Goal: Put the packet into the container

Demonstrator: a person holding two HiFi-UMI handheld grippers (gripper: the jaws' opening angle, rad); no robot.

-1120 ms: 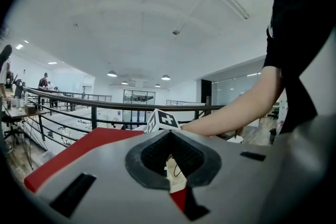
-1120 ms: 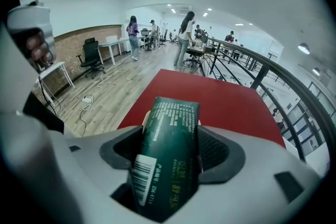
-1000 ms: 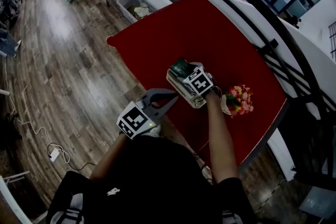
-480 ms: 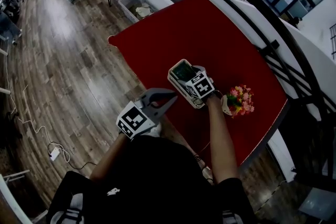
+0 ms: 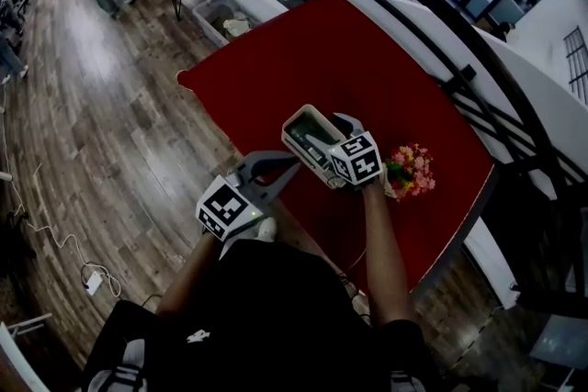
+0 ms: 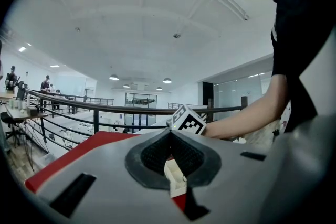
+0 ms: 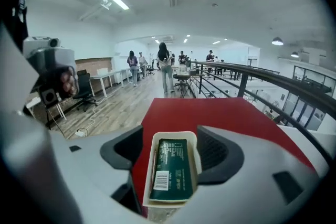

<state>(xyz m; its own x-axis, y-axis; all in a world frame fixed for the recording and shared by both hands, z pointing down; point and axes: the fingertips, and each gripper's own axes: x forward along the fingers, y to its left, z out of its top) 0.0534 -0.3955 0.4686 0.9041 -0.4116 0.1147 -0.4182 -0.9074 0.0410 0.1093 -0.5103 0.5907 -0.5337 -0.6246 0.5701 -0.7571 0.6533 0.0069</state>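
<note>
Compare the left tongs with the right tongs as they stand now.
The left tongs have their jaws together; the right tongs' jaws stand apart and are opening. The left tongs hold nothing, while the right tongs straddle the white container with the green packet lying in it. Both are gray and point toward that container.

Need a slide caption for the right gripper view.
Right gripper, fingers opening, straddles the container holding the green packet over the red table.
</note>
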